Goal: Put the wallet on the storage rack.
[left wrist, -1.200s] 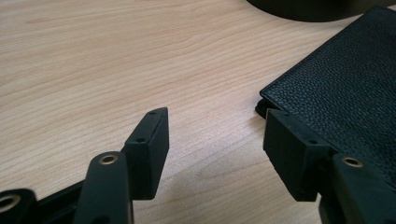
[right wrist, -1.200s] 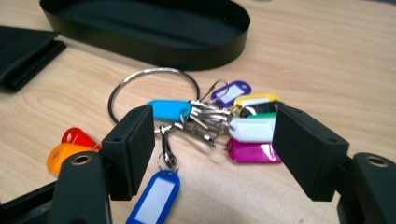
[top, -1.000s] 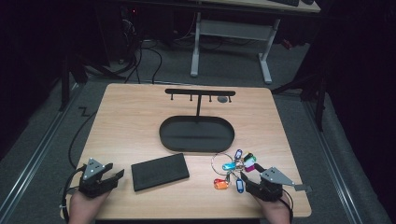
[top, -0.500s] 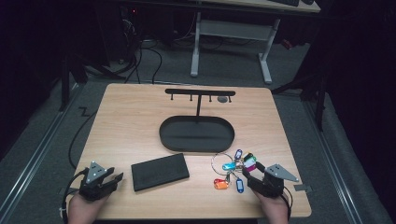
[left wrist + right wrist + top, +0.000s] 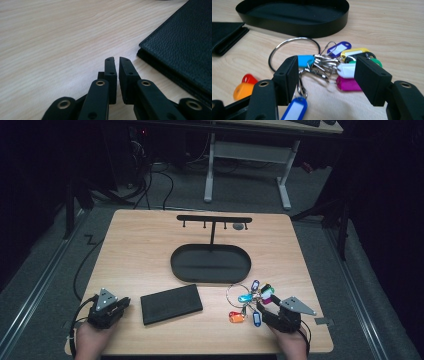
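Note:
A bunch of keys with coloured tags (image 5: 250, 299) on a large metal ring (image 5: 294, 50) lies on the wooden table (image 5: 140, 250), front right. My right gripper (image 5: 264, 309) sits just behind it, open. Seen from the right gripper view, the jaws of that gripper (image 5: 327, 72) stand on either side of the cyan, white and magenta tags without closing on them. At the front left, my left gripper (image 5: 124, 303) rests low over the wood. In the left gripper view it (image 5: 117, 60) is shut on nothing, with a black wallet (image 5: 185, 45) to its right.
The black wallet (image 5: 171, 303) lies between the two grippers. Behind it stands a black oval tray (image 5: 173, 265) with a T-shaped hook stand (image 5: 214, 219) rising from its far side. Bare wood lies left of the tray. The table's front edge is close to both hands.
My right gripper has edged a little left and forward, closer onto the key bunch. The left gripper has barely shifted.

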Demonstrator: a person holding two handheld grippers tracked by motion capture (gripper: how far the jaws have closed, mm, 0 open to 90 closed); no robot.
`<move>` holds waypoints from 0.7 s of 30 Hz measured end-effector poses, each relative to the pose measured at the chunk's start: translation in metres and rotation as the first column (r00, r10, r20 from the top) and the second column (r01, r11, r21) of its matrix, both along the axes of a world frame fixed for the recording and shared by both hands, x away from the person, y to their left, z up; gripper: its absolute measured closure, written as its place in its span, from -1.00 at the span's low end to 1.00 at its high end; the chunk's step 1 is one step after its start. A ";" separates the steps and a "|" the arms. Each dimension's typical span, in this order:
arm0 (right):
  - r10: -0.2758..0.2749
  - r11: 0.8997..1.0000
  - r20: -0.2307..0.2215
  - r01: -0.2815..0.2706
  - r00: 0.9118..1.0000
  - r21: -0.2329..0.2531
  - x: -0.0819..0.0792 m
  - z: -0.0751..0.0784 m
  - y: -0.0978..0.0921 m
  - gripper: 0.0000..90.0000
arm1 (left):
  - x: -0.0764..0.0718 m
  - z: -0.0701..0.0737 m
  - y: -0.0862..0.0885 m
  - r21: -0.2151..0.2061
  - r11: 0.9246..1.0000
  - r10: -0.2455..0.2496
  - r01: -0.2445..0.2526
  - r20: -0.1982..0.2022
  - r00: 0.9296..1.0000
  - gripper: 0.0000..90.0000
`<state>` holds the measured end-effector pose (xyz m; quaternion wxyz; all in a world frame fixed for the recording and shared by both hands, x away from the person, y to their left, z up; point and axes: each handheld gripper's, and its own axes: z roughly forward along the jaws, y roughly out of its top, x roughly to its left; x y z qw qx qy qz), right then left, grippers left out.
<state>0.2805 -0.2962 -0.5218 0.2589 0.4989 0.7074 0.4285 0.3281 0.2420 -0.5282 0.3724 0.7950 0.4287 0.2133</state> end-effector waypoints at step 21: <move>-0.074 0.997 -0.016 0.074 0.997 -0.010 -0.044 -0.001 -0.033 -0.16 | 0.026 -0.001 -0.035 0.053 0.995 -0.080 0.080 0.011 0.997 0.80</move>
